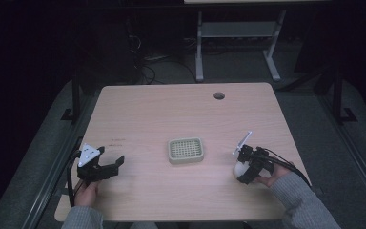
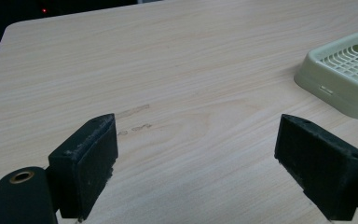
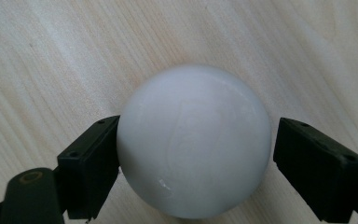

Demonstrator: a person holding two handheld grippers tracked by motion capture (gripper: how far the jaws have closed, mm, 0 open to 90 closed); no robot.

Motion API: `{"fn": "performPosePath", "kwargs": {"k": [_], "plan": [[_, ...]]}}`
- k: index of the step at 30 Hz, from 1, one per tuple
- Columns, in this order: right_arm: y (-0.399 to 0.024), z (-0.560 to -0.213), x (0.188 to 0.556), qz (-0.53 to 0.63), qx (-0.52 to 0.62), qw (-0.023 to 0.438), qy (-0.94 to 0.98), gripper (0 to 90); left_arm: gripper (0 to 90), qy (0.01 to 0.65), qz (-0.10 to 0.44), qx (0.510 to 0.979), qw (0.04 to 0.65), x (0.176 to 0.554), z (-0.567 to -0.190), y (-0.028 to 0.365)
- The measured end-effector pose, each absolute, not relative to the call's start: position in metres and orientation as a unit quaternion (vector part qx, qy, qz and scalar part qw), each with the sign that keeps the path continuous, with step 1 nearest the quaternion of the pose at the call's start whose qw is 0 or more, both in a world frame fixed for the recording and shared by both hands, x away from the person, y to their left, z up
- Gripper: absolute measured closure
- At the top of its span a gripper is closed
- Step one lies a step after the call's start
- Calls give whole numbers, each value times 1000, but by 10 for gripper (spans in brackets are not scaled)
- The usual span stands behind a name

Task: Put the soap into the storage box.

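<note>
On the right side of the wooden table, the right hand-held gripper is lowered over a white ball. In the right gripper view, the white ball lies on the table between the two black jaws. The left jaw touches the side of the ball, while at the right jaw a thin gap seems to remain, so the jaws stand around the ball but I cannot tell if they press it firmly. The ball is smooth and a little shiny, and it rests on the light wood near the right edge of the table.

The left hand-held gripper is low over the left part of the table, held by the person's hand. In the left gripper view its jaws stand wide apart and nothing is between them, only bare wood with some faint marks.

Near the middle of the table is a pale green soap dish with a grid top, well apart from both grippers. In the left gripper view, the soap dish appears at the upper right. A round cable hole is near the far edge of the table.
</note>
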State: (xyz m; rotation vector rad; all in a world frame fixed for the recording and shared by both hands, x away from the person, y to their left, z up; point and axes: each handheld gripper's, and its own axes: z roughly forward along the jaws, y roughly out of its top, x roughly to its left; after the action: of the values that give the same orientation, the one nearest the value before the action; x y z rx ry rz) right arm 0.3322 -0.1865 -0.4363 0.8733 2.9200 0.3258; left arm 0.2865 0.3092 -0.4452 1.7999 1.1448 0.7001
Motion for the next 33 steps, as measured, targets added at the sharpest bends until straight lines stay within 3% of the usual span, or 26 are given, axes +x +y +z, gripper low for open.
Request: {"fn": "performPosePath", "kwargs": {"k": [15,33], "plan": [[-181,-441,333,92,276,31,956,230,128,462,281,720,435,286,-445,311],[-183,-435,334,108,279,22,954,237,128,462,280,720,436,286,-445,311]]}}
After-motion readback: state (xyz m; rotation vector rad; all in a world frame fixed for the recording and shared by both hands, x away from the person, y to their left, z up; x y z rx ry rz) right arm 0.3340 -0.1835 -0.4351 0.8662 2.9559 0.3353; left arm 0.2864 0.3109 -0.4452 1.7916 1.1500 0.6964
